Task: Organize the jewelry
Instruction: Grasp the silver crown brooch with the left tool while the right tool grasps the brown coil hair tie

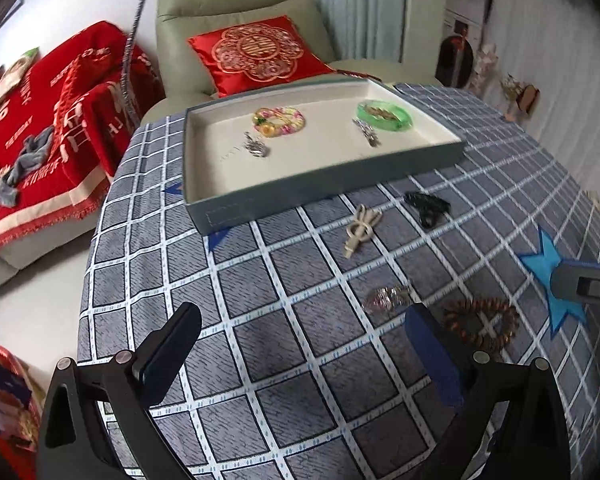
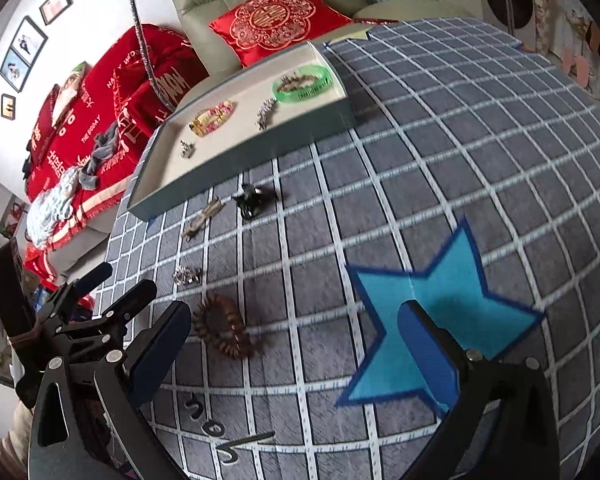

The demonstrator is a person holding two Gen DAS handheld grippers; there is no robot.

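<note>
A grey tray [image 1: 284, 196] [image 2: 220, 176] with a cream lining lies at the far side of the checked tablecloth. It holds a colourful bracelet [image 1: 278, 120] [image 2: 214, 116], a green bangle [image 1: 384, 115] [image 2: 304, 82], a small silver piece [image 1: 256, 147] [image 2: 187, 148] and a silver clip [image 1: 366, 132] [image 2: 265, 114]. On the cloth lie a beige bow clip [image 1: 360, 230] [image 2: 202, 216], a black claw clip [image 1: 426, 206] [image 2: 252, 198], a sparkly piece [image 1: 386, 298] [image 2: 186, 274] and a brown bead bracelet [image 1: 480, 324] [image 2: 222, 330]. My left gripper [image 1: 300, 352] is open, left of the bead bracelet. My right gripper [image 2: 296, 352] is open, right of it.
A blue star sticker [image 2: 432, 320] lies on the cloth under my right gripper's right finger. The table's left edge drops to the floor. Beyond the tray stand a green armchair [image 1: 236, 4] with a red cushion [image 1: 256, 54] and a sofa under a red blanket [image 1: 48, 120].
</note>
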